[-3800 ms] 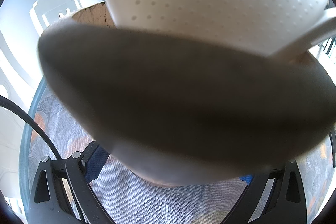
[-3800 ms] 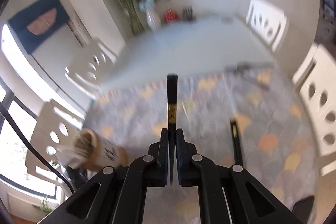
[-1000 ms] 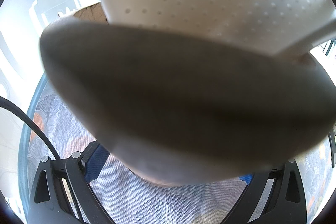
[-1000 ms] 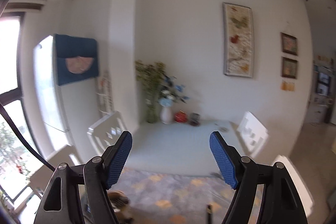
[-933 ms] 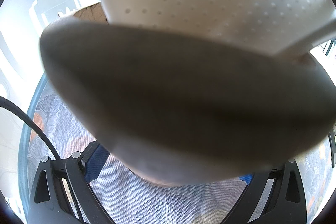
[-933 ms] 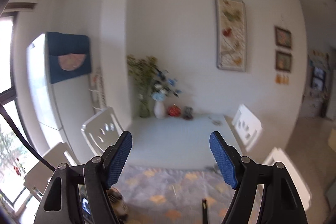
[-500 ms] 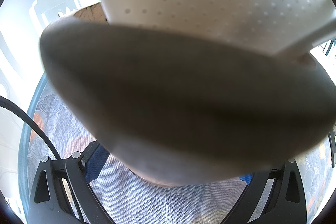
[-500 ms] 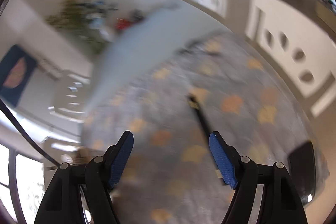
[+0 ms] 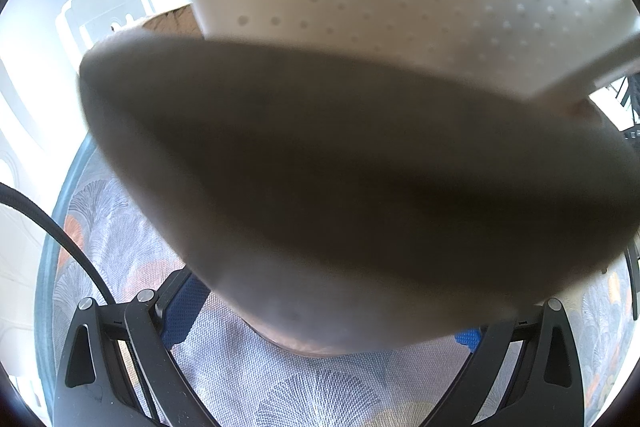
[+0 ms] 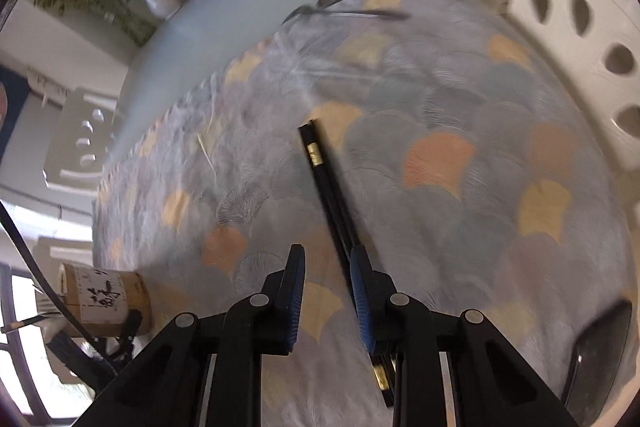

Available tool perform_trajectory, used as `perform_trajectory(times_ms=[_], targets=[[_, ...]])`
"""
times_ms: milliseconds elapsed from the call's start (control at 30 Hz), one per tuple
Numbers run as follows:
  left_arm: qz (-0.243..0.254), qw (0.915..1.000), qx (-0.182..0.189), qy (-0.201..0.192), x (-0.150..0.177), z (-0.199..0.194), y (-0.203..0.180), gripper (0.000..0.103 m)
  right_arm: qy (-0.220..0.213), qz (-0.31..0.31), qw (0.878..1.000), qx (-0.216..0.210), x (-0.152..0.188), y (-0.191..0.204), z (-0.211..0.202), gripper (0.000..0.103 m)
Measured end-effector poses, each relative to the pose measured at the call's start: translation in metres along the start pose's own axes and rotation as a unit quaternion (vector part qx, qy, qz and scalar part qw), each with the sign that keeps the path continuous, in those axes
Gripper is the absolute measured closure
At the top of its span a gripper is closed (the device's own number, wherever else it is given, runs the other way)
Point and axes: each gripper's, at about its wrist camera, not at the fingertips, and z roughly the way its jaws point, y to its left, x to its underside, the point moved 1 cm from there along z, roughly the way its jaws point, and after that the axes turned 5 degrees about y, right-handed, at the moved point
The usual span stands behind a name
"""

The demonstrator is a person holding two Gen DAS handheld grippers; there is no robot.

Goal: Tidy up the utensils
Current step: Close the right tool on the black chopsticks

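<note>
Fan-patterned cloth covers the worktop. Right gripper points steeply down, fingers have just been narrowing, not yet clenched. Black chopstick lies flat on the cloth, long axis running away from the fingers and slightly left, its near part passing just inside the right finger, pads not clearly pressing. Right hand is nearer. Left gripper grips the bamboo holder, which blocks that view; only the right view shows chopstick and spoons.

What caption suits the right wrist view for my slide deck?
Right gripper, jaws just closing, descends over a black chopstick on the patterned tablecloth.
</note>
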Motion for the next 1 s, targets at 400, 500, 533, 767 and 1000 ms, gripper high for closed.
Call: perform_trajectory(times_ms=[400,500,533,767,1000], targets=[[0.000,1.0000,0.000,0.000,0.002,-0.001,-0.004,0.003,0.034,-0.060,0.996,0.052,-0.014,0.015,0.042,0.079],[0.000,1.0000,0.000,0.000,0.002,-0.001,-0.004,0.003,0.041,-0.073,0.995,0.060,-0.012,0.019,0.043,0.079],[0.000,1.0000,0.000,0.000,-0.007,0.005,0.003,0.003,0.043,-0.079,0.994,0.063,-0.009,0.020,0.043,0.079],[0.000,1.0000,0.001,0.000,-0.007,0.005,0.003,0.003,0.052,-0.080,0.994,0.044,0.009,0.022,0.042,0.079],[0.000,1.0000,0.001,0.001,-0.008,0.007,0.008,0.003,0.084,-0.080,0.993,-0.007,0.037,0.030,0.046,0.079]])
